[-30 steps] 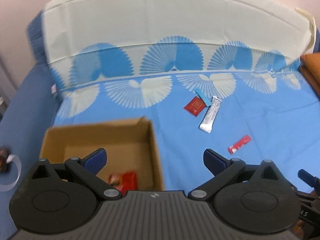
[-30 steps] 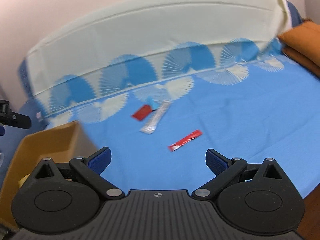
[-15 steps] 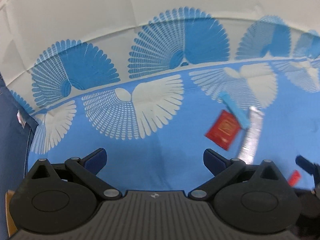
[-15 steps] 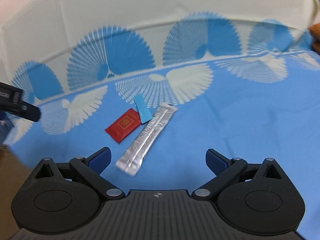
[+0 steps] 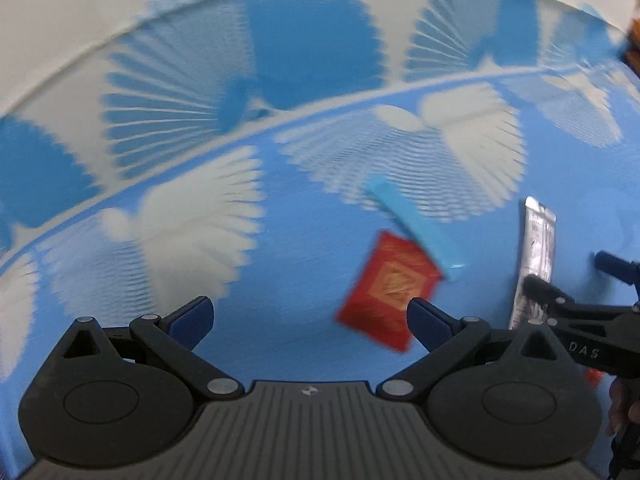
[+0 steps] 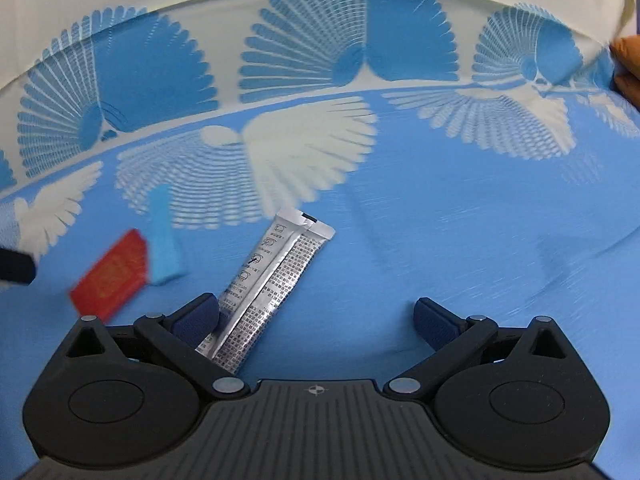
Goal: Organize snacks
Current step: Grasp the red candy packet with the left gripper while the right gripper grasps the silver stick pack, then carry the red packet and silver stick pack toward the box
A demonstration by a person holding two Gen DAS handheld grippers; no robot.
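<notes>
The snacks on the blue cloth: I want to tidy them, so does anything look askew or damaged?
Nothing looks damaged. The red packet, the blue packet and the silver sachet lie loose at different angles; the blue one seems to overlap the red one's corner. Both the left gripper and the right gripper are open.

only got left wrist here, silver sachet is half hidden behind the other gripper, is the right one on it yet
Observer: Not yet. The right gripper has its jaws wide open and holds nothing.
Operator: lined up at least
Observer: Off-centre. The silver sachet has its near end tucked by the gripper's left finger, well away from the other finger.
Operator: one stick or two
Observer: Two silver sticks lying side by side, printed faces up.
</notes>
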